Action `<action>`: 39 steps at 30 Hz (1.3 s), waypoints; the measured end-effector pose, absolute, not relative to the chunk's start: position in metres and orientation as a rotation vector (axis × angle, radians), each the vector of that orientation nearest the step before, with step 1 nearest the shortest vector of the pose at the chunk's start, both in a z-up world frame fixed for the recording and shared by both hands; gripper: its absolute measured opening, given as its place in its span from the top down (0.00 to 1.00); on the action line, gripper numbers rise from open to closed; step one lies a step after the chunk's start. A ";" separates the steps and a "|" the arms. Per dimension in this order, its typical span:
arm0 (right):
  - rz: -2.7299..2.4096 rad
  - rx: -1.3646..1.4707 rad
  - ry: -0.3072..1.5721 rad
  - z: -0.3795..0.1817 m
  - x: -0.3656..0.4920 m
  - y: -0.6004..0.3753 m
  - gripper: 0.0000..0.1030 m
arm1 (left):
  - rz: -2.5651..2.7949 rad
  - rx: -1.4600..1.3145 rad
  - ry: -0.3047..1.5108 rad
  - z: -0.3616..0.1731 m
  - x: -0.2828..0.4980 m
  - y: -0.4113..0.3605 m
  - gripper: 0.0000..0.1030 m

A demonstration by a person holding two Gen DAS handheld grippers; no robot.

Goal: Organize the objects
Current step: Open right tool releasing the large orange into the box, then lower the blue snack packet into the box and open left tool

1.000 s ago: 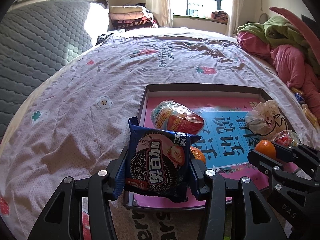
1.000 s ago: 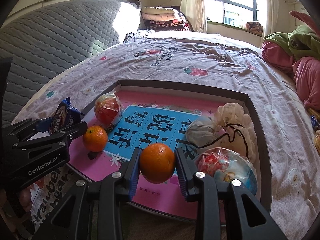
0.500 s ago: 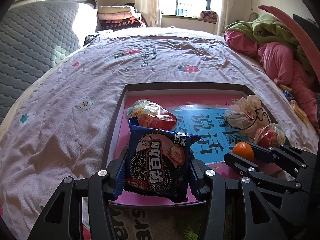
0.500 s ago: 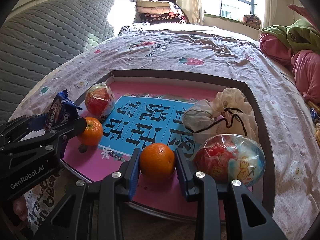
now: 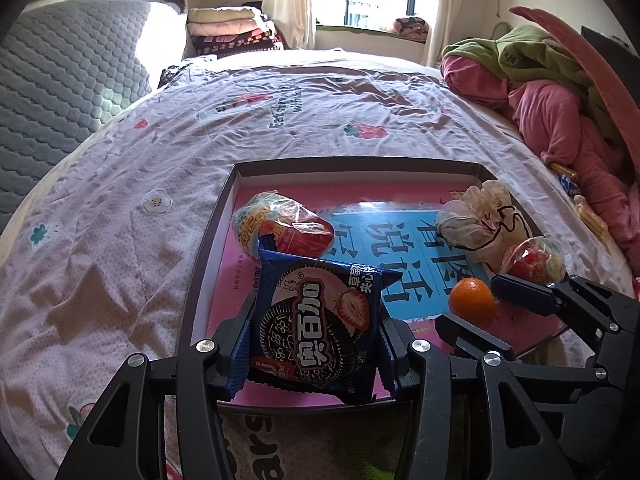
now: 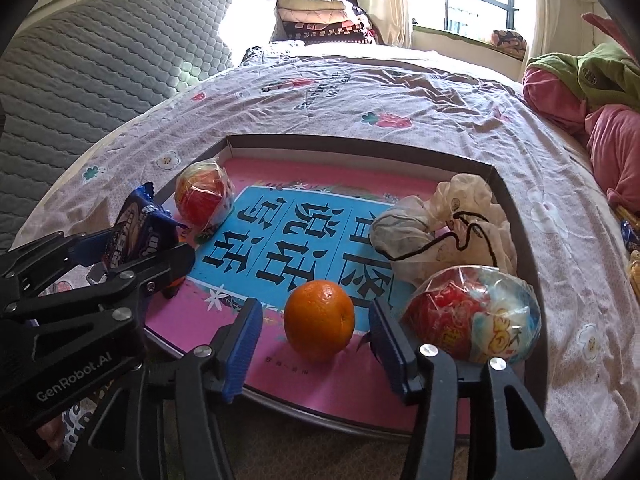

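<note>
Now right gripper (image 6: pixel 316 344) just opened, fingers wide around orange (image 6: pixel 319 320) near tray (image 6: pixel 360 144) front edge; left gripper (image 5: pixel 314 344) clamping cookie packet (image 5: pixel 316 324).

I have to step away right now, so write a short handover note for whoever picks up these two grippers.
Left gripper: shut on the blue cookie packet, held over the near left of the tray.
Right gripper: jaws have just been opening; the orange sits on the tray floor between them, pads clear of it.
Already in the tray: two wrapped red snack balls, far left and near right, and a white drawstring pouch.
Done: orange placed.
Left: back the right gripper off, set the packet down.
</note>
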State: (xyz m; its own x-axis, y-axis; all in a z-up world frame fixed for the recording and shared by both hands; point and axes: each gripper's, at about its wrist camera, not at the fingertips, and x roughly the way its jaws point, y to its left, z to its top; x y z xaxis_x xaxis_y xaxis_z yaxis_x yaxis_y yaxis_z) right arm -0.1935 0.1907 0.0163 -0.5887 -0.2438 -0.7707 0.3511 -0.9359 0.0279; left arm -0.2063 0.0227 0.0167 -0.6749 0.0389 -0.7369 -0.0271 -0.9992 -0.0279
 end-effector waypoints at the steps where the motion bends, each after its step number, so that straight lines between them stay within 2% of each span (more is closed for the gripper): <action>1: -2.535 1.195 0.205 0.018 -0.192 0.191 0.46 | 2.842 -1.250 -0.021 0.017 -0.206 0.023 0.49; 7: -2.544 1.151 0.312 0.033 -0.182 0.197 0.45 | 2.841 -1.244 -0.010 0.017 -0.206 0.031 0.49; 25: -2.579 1.128 0.213 0.050 -0.170 0.235 0.44 | 2.850 -1.221 0.113 0.014 -0.207 0.068 0.49; 39: -2.591 1.140 0.192 0.050 -0.168 0.248 0.44 | 2.832 -1.246 0.125 0.013 -0.209 0.080 0.49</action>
State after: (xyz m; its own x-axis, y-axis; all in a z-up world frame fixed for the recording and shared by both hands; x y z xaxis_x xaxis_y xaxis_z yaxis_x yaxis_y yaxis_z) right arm -0.1681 0.2476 0.0503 -0.6387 -0.2203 -0.7372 0.3265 -0.9452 -0.0005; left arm -0.2087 0.0801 0.0126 -0.6754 0.0086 -0.7374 -0.0738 -0.9957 0.0559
